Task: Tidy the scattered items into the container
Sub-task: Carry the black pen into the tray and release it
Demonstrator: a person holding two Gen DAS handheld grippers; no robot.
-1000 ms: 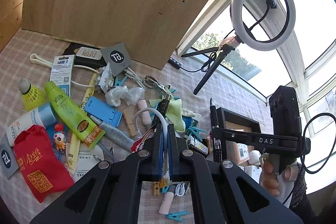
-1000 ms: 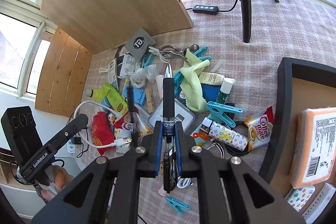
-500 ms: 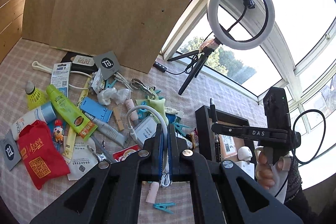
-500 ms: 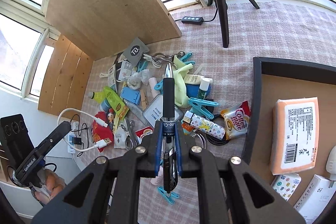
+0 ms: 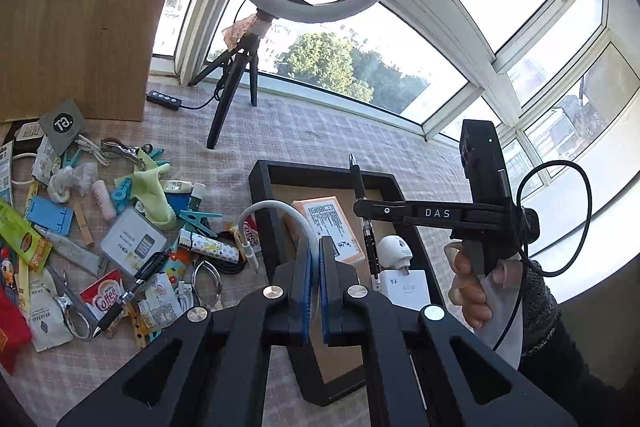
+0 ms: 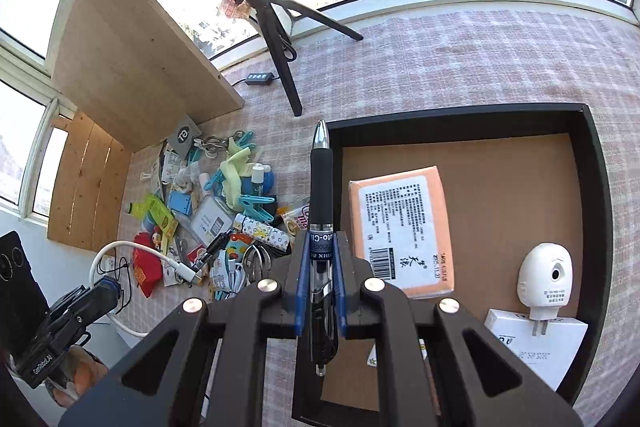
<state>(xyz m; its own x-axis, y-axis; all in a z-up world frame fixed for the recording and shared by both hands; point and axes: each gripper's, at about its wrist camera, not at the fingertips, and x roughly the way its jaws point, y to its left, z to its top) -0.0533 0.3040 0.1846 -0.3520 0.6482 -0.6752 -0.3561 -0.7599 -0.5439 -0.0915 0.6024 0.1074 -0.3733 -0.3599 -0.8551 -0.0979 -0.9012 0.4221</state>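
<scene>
My left gripper (image 5: pixel 316 267) is shut on a white charging cable (image 5: pixel 276 206), which arcs up and left with its plug hanging free. It hovers over the near left part of the black tray (image 5: pixel 320 171). The right gripper (image 6: pixel 320 255) is shut on a black pen (image 6: pixel 321 179), tip pointing forward, over the left rim of the tray (image 6: pixel 440 115). From the left wrist view the right gripper (image 5: pixel 362 207) shows side-on, in a person's hand, holding the pen (image 5: pixel 357 183) above the tray. The left gripper (image 6: pixel 105 289) with the cable (image 6: pixel 132 251) appears at lower left.
The tray holds an orange packet (image 6: pixel 400 227), a white plug-in lamp (image 6: pixel 544 279) and a white box (image 6: pixel 532 343). A heap of scattered items (image 5: pixel 120 227) lies left of it on the checked cloth. A ring light on a tripod (image 5: pixel 236 95) and a wooden board (image 5: pixel 72 27) stand behind.
Both grippers have swung right from above the heap to above the tray, rising slightly. The cable and the pen stay gripped.
</scene>
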